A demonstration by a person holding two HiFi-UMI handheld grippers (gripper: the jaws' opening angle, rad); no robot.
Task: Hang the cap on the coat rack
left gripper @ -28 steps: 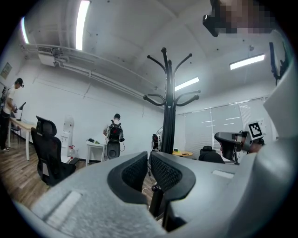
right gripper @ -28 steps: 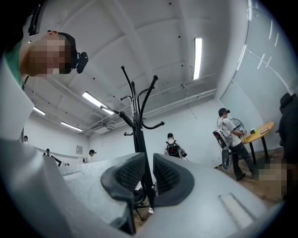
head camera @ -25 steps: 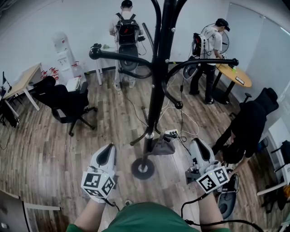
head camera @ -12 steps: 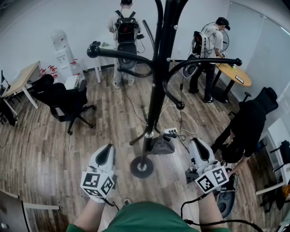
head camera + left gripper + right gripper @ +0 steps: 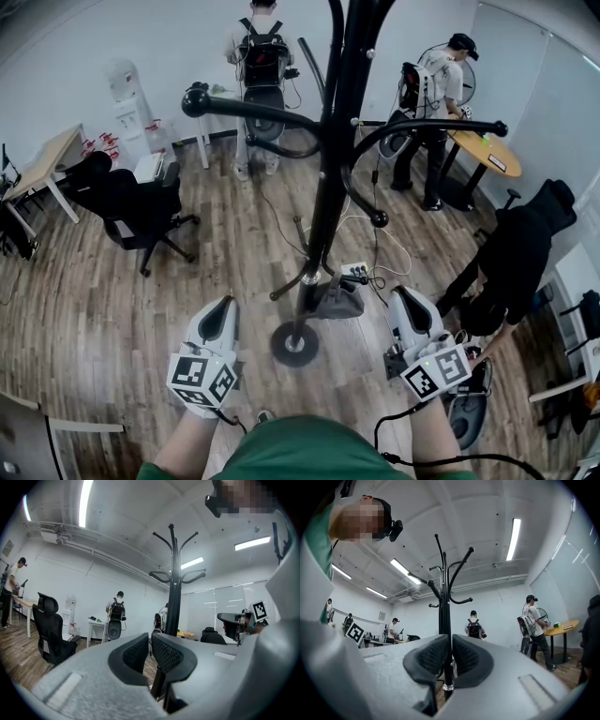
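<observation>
The black coat rack (image 5: 323,187) stands right in front of me, with its round base (image 5: 294,347) on the wood floor. Low on its pole, by a short hook, sits a grey cap-like thing (image 5: 335,300); how it hangs I cannot tell. My left gripper (image 5: 223,314) is held level to the left of the pole, shut and empty, and the pole (image 5: 174,592) shows beyond its pads. My right gripper (image 5: 410,302) is to the right of the pole. Its jaws have just been closing with nothing between them, and the pole (image 5: 445,602) shows far behind the slit.
A power strip with cables (image 5: 356,275) lies on the floor behind the rack. A black office chair (image 5: 131,211) stands at the left. Two people (image 5: 261,66) work at the back wall, a third bends over at the right (image 5: 511,262), near a round table (image 5: 483,155).
The right gripper has rolled a little about its own axis. The left gripper and the coat rack stand as before.
</observation>
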